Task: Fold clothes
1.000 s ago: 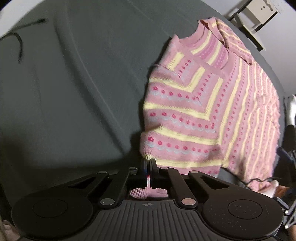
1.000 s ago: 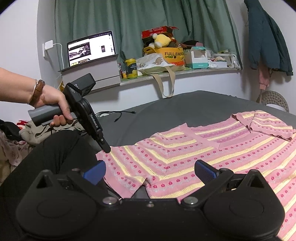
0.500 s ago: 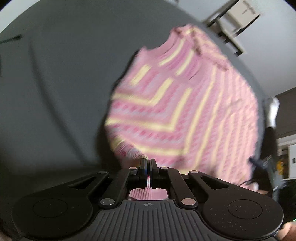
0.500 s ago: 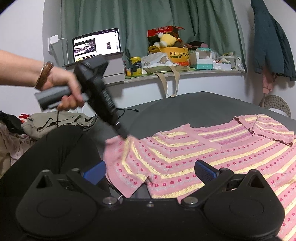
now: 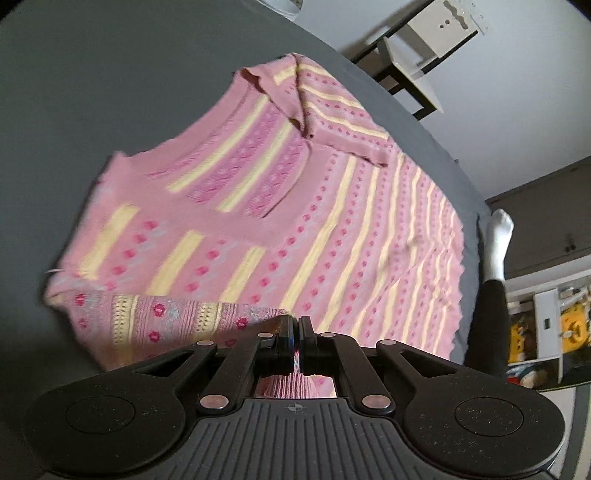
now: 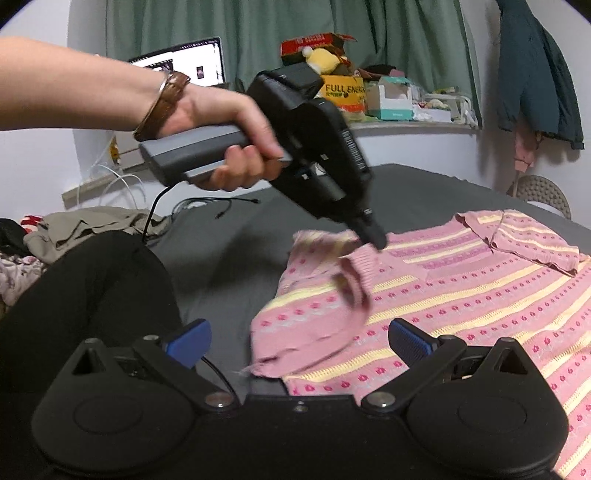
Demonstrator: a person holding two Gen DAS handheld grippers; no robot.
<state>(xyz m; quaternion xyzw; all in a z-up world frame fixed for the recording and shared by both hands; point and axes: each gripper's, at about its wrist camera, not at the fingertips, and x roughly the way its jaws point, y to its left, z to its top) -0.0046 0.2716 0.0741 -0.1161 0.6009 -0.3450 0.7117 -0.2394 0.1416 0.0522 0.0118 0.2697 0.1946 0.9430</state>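
A: What are the left tongs [image 5: 295, 332] doing?

B: They are pinched tight on the sleeve [image 5: 177, 317] of the pink sweater [image 5: 332, 229], raised and doubled over the body of the garment. In the right wrist view those left tongs [image 6: 376, 240] point down at the lifted sleeve [image 6: 325, 280], held by a hand [image 6: 229, 129] with a brown wrist strap.

A: And the right tongs [image 6: 299, 339]?

B: Spread wide, blue pads [image 6: 410, 341] apart, holding nothing, low over the sweater's near edge.

A: How does the sweater look?

B: Knitted pink with yellow stripes and rows of red dots, V-neck, spread flat on a dark grey bed [image 5: 92, 110]; the far sleeve already lies folded in.

A: Any writing?

B: A yellow box [image 6: 343, 92] on the ledge reads "FULL ENER…", the rest cut off.

A: What does one view alone show?

B: The right shows a laptop [image 6: 192, 66], green curtain [image 6: 258, 29] and hanging jacket [image 6: 535, 74]; the left shows a white-socked foot [image 5: 498, 240].
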